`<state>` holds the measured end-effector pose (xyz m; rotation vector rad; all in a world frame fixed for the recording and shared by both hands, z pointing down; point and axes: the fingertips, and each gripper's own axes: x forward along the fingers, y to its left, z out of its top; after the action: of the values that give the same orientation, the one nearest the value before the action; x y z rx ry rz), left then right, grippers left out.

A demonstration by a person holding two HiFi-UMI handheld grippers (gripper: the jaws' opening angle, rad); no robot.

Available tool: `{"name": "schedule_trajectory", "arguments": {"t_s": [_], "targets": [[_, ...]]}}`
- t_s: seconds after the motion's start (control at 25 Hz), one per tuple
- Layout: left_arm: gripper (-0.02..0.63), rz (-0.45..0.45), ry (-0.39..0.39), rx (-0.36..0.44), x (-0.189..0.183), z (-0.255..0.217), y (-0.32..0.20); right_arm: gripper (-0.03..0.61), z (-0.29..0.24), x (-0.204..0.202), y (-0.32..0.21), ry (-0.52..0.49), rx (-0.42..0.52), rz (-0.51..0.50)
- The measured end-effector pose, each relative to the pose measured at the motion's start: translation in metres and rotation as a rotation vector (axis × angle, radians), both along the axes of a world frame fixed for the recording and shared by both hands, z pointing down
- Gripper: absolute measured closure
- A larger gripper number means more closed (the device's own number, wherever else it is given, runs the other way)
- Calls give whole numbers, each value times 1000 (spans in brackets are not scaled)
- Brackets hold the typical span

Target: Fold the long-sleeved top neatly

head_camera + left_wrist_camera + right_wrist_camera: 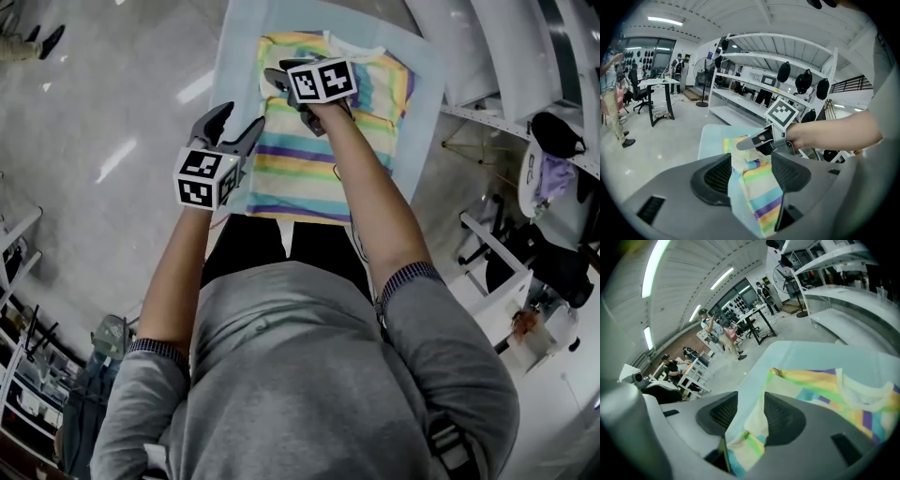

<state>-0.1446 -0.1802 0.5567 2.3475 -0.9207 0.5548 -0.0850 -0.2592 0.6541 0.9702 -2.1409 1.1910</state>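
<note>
A long-sleeved top (pixel 281 169) with pastel stripes lies folded narrow on a light-blue table cover (pixel 244 37). My left gripper (pixel 234 127) hovers at the top's lower left edge. Its jaws stand wide apart, and between them I see the striped cloth (pixel 761 187) and a strip of the cover; the pads do not press on it. My right gripper (pixel 281 80) is over the upper left of the top, near the collar (pixel 865 392). It is open, with a fold of cloth (pixel 750 427) lying loosely between the pads. From the left gripper view the right gripper (pixel 752 141) shows just ahead.
White shelving racks (pixel 525 56) stand close on the right, with an office chair (pixel 553 262) beside them. The grey floor (pixel 103 141) lies to the left of the table. Several people and desks (pixel 750 319) are far off in the room.
</note>
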Motion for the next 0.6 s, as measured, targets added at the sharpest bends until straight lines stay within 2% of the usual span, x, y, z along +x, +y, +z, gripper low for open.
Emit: {"name": "schedule_trajectory", "arguments": {"t_s": [0.16, 0.36, 0.6], "targets": [[322, 19, -9, -5, -4, 4, 0, 365, -12, -7, 8, -52, 29, 29], [322, 78, -10, -11, -7, 9, 8, 342, -26, 26, 34, -25, 67, 106], [322, 176, -20, -18, -5, 11, 26, 313, -52, 93, 88, 119, 129, 202]]}}
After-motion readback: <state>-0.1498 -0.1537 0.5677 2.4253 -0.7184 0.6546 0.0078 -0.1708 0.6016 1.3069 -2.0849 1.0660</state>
